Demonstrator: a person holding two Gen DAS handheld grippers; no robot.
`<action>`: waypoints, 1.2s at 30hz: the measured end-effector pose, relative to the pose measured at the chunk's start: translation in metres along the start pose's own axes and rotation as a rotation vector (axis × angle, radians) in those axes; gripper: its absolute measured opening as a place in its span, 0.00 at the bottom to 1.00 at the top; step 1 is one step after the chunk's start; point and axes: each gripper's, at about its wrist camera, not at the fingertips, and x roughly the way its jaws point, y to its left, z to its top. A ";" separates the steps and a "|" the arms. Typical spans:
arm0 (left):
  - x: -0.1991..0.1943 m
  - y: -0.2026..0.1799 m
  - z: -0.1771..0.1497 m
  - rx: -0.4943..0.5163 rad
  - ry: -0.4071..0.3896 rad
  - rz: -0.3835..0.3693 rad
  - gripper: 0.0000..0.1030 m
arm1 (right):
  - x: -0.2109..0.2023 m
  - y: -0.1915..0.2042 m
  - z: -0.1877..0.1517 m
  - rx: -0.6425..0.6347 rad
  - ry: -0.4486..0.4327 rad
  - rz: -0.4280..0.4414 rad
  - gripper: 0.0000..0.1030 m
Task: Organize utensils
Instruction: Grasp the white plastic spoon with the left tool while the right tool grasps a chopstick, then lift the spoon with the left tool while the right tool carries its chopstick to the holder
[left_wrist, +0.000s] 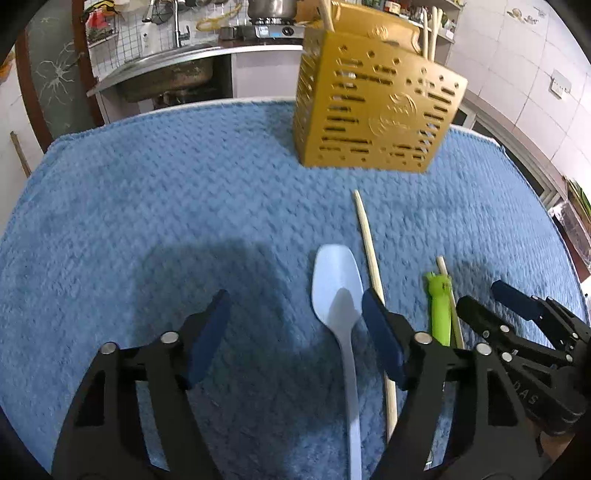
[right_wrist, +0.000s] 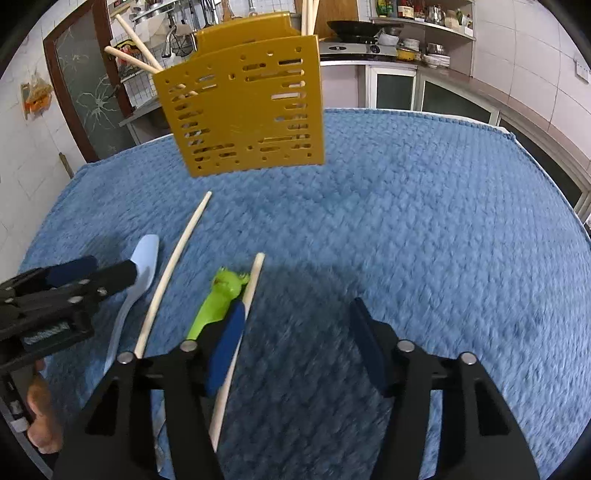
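blue quilted cloth (left_wrist: 155, 206) covered the table, textured weave, edge visible at far side. behind it a steel sink (left_wrist: 166, 74) with a tap (left_wrist: 178, 26) above it, wire grid rack (left_wrist: 103, 37) on the tiled wall to its left. gas stove (left_wrist: 266, 29) on the counter carried a metal pot (left_wrist: 271, 8). dark wood-framed door with frosted glass (right_wrist: 88, 92) stood at left. in the right wrist view a dark pan (right_wrist: 354, 26) sat on a stove, shelves with bottles and dishes (right_wrist: 421, 22) beside it, wall socket (right_wrist: 581, 70) on the tiles at right.
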 end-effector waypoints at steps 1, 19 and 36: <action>0.001 -0.001 -0.001 0.002 0.008 -0.003 0.61 | -0.002 0.001 -0.002 0.004 0.000 0.003 0.50; 0.015 -0.012 0.008 0.051 0.128 -0.018 0.34 | 0.007 0.035 0.011 -0.084 0.229 0.011 0.22; 0.003 -0.002 0.004 0.005 0.103 -0.065 0.06 | -0.006 0.010 0.011 0.012 0.187 0.134 0.08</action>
